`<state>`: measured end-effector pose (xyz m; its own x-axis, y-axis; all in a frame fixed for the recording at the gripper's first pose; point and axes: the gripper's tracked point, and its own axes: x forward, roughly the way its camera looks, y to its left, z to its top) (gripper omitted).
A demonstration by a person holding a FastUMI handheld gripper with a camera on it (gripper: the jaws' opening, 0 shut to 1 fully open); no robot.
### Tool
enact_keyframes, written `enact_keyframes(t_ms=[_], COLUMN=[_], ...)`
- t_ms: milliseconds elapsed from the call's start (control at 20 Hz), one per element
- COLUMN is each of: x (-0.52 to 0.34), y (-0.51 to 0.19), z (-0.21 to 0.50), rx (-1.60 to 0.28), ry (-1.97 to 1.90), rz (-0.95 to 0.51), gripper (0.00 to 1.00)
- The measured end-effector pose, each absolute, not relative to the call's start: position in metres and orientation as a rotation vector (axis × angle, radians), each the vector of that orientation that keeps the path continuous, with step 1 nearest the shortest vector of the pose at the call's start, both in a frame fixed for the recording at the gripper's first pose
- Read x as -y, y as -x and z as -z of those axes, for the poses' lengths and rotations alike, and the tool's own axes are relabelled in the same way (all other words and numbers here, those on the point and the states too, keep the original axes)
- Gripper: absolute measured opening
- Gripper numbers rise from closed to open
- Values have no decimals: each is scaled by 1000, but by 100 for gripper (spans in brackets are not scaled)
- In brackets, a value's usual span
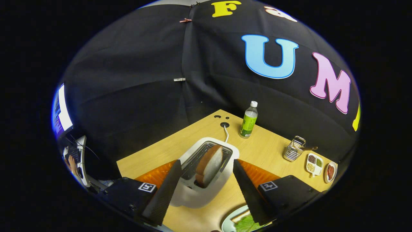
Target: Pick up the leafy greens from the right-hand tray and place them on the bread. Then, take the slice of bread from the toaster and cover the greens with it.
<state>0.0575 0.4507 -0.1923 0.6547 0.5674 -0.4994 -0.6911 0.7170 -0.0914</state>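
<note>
A white toaster [206, 180] stands on the wooden table, and a slice of bread [210, 165] sticks up out of its slot. My gripper [206, 169] hangs open above the toaster, with its two black fingers [170, 187] spread to either side of the bread slice and not touching it. Close under the right finger, a pale plate [229, 221] holds leafy greens [246, 224] lying on something light; most of the plate is hidden by the finger.
A green drink bottle [248, 120] stands behind the toaster near a cable hole [224, 124]. To the right are a wire basket [293, 149], a small divided dish [313, 163] and a small bowl [330, 171]. An orange tray [157, 174] lies left of the toaster, and another orange tray [257, 172] lies right of it.
</note>
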Motion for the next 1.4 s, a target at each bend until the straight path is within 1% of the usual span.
enact_keyframes(t_ms=[400, 500, 750, 800, 850, 950, 1150, 1400], x=[-471, -474, -473, -471, -467, -467, -463, -461], y=[-91, -93, -86, -89, -90, -90, -93, -91], z=[239, 243, 247, 246, 246, 248, 238, 205], rx=[-523, -539, -575, -579, -586, -621, -634, -601], ry=[334, 323, 322, 322, 322, 296, 256, 187], rz=[-639, -634, -626, -615, -602, -608, -630, -641], gripper=[98, 84, 43, 40, 29, 20, 13, 13])
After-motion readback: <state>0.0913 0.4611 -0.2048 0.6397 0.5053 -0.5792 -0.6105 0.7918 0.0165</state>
